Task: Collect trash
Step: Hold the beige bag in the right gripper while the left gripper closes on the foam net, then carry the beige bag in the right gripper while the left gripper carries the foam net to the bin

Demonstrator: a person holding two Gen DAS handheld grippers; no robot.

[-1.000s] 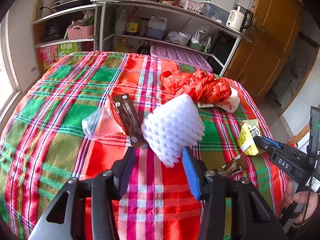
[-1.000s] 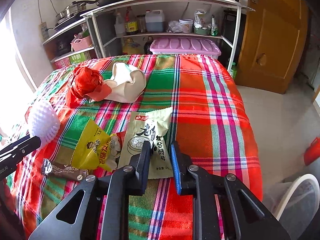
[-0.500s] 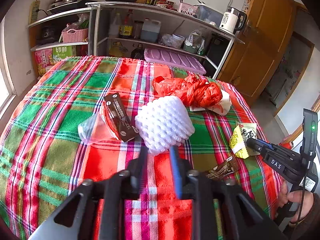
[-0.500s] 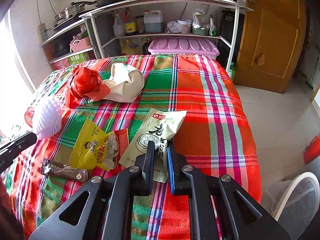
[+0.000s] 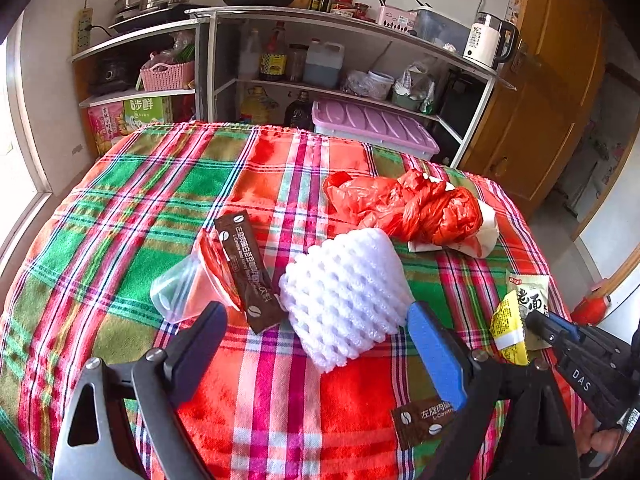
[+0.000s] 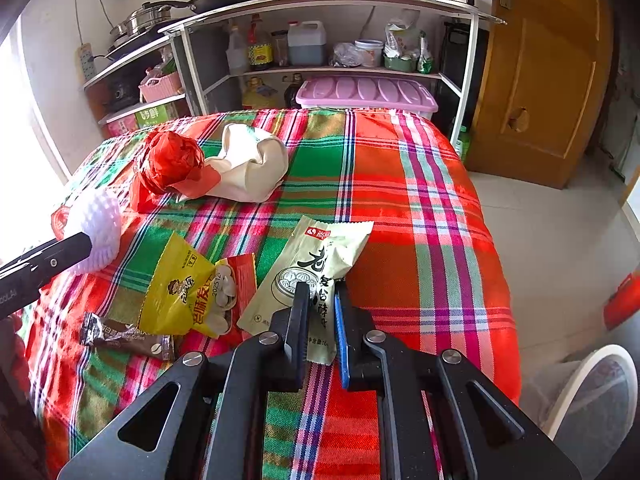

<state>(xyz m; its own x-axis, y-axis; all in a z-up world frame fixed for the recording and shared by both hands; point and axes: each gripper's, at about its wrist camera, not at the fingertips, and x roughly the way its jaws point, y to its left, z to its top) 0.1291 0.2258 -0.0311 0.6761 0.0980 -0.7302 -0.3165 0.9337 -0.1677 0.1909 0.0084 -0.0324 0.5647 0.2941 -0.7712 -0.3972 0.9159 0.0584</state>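
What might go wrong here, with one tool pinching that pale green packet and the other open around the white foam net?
The right gripper pinches only the pale green packet's near end, so the packet may slip out when lifted. The left gripper is open around the white foam net; closing could also snag the brown coffee sachet touching it.

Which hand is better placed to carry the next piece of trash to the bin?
Right. The right gripper is already shut on the pale green snack packet, with the white bin beside it; the left gripper is open.
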